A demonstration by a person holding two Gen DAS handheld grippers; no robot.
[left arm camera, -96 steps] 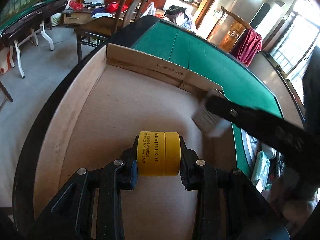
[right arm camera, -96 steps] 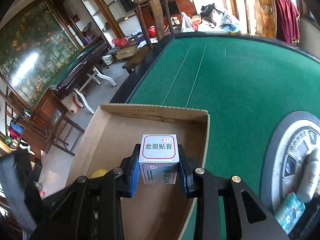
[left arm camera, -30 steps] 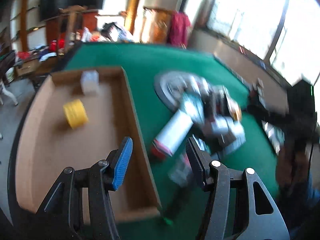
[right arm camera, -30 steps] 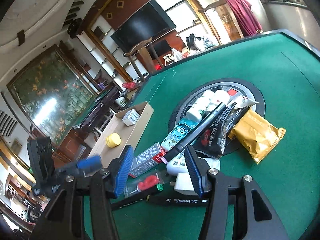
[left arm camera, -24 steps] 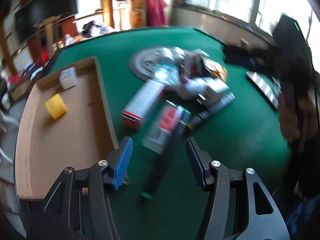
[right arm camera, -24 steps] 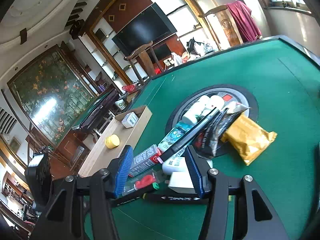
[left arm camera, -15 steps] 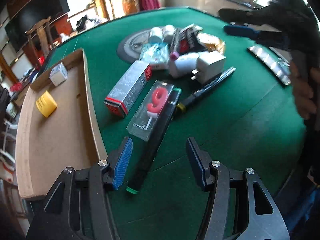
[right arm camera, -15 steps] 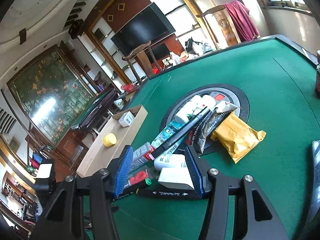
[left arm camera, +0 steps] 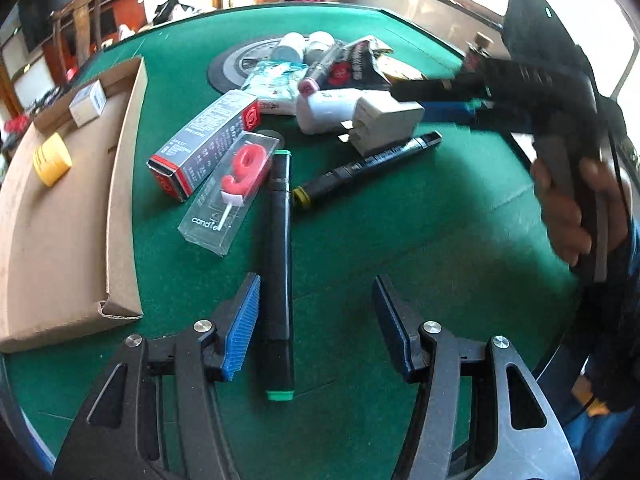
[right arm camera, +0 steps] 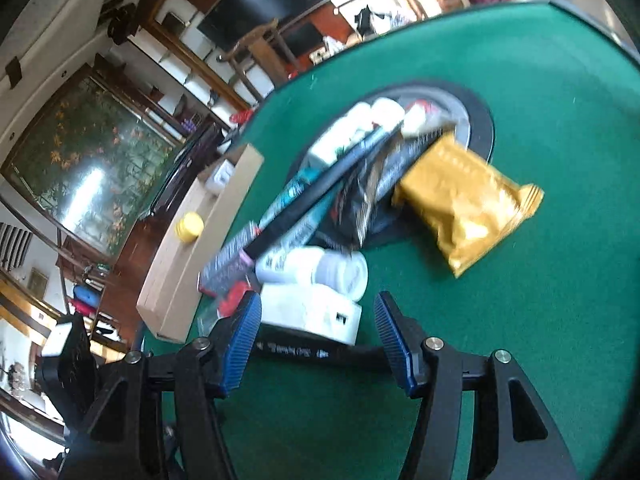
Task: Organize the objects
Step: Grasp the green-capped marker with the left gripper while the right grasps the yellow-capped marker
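**Green-capped marker lies lengthwise in the left jaws' gap**

Left gripper [left arm camera: 316, 320]: jaws parted, nothing clamped. The black marker with green caps [left arm camera: 279, 264] runs along the gripper's pointing direction, near end past the blue pad of the left finger [left arm camera: 242, 322], just beside it and well off the other pad. Touching or not, I cannot tell. Long axis is in line with the fingers, so a squeeze would take it across its barrel. This hand is the nearer one to it by far.

Right gripper [right arm camera: 318, 336]: jaws opening, nothing pressed between them. The white adapter block [right arm camera: 310, 312] sits ahead in the gap, lying on the second black marker [right arm camera: 304, 350], which runs crosswise to these fingers (yellow-tipped in the left view). A white bottle [right arm camera: 316, 266] lies touching behind the block.

Cardboard tray [left arm camera: 120, 184] is left of the pile, with a yellow tin [left arm camera: 51, 158] and small white box [left arm camera: 88, 102] inside. The candle pack [left arm camera: 230, 190] and red-and-grey carton [left arm camera: 204, 144] lie between tray and markers.

Hard to read:
- right view is motion-blurred, labels illegible
- crosswise marker's ends hidden behind the right fingers
- whether the adapter is inside pad reach or only ahead of it: unclear
- tray's near-left corner is cut off
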